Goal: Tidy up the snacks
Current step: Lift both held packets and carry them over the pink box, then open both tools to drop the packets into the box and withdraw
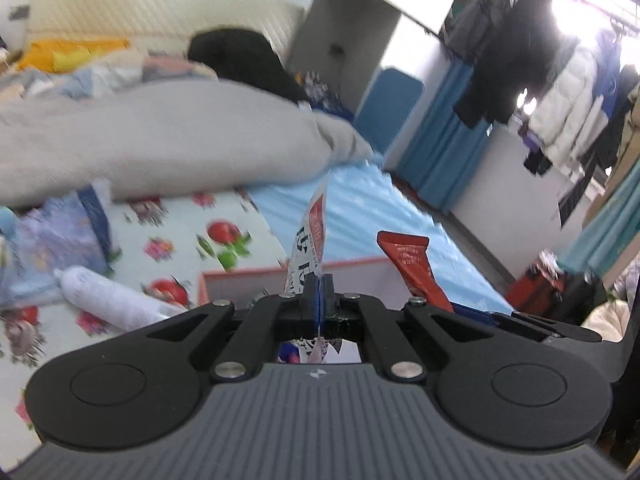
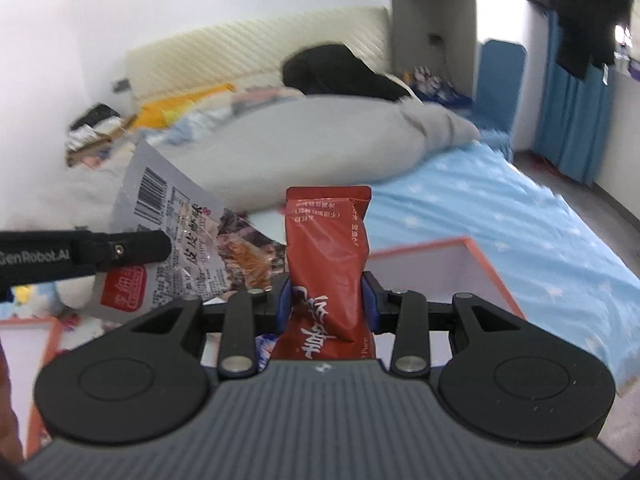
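Your left gripper (image 1: pixel 319 288) is clamped on the white shrimp-snack bag (image 1: pixel 310 240); right gripper (image 2: pixel 328 296) pinches the red packet (image 2: pixel 328 256) upright; orange-rimmed box (image 2: pixel 472 248) lies just ahead-below, right hand nearer.

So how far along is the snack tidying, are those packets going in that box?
Nothing looks put away yet, as far as these views show. In hand: the left gripper is shut on a thin silver shrimp-snack packet, and the right gripper clamps a red packet, both above the orange-rimmed box. Left: probably setting both inside, and maybe the white bottle on the floral sheet.
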